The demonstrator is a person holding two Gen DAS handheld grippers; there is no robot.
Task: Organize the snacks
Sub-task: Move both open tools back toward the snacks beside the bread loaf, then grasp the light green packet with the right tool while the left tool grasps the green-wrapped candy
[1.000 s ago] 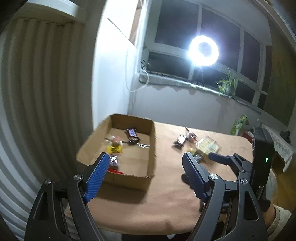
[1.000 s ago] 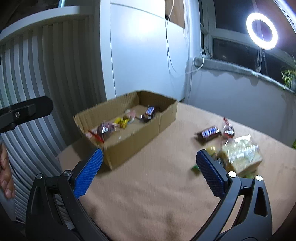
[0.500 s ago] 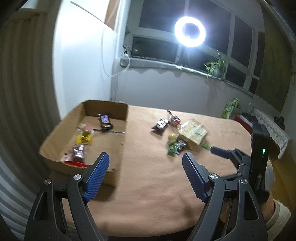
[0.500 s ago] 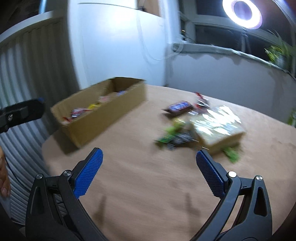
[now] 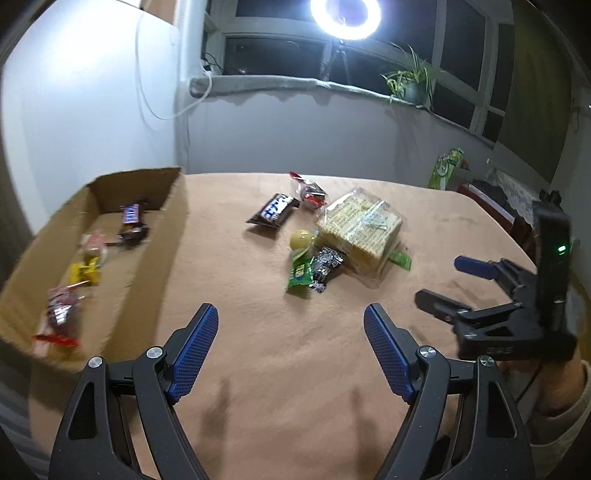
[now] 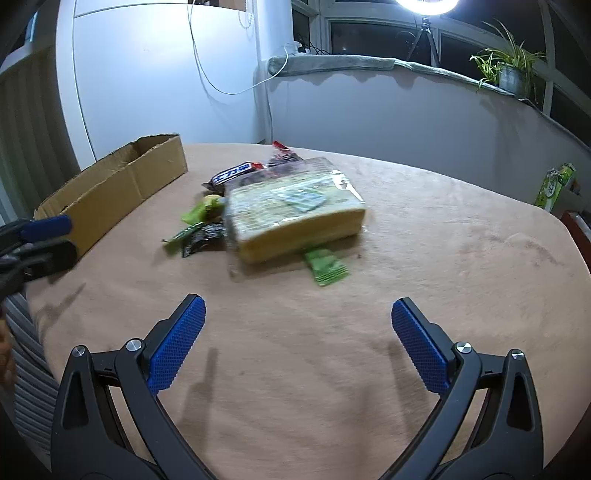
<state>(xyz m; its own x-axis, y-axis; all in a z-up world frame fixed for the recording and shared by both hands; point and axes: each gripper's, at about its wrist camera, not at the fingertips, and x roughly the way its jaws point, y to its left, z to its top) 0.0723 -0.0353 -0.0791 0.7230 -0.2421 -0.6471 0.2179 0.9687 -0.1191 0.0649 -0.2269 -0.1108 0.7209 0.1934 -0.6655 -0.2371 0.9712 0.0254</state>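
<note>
A cardboard box (image 5: 173, 206) (image 6: 122, 188) at the table's left holds several wrapped snacks, among them a chocolate bar (image 5: 131, 218). A loose pile lies mid-table: a large clear pack of crackers (image 5: 360, 229) (image 6: 295, 210), a dark chocolate bar (image 5: 273, 212) (image 6: 234, 173), a red-ended wrapper (image 5: 310, 192), a yellow ball-shaped sweet (image 5: 301, 238), green packets (image 5: 301, 271) (image 6: 327, 267) and a black packet (image 5: 327, 266). My left gripper (image 5: 291, 343) is open over bare cloth short of the pile. My right gripper (image 6: 295, 332) (image 5: 452, 284) is open too, nothing between its fingers.
The table (image 5: 258, 369) wears a tan cloth. A ring light (image 5: 345, 16) glares above the window sill, with a potted plant (image 5: 410, 83) beside it. A green carton (image 5: 445, 168) (image 6: 556, 186) stands beyond the far right edge. A white cabinet (image 6: 147, 74) rises behind the box.
Both grippers have swung right, from facing the box to facing the loose pile, and come lower and closer to the table. Both stayed open.
</note>
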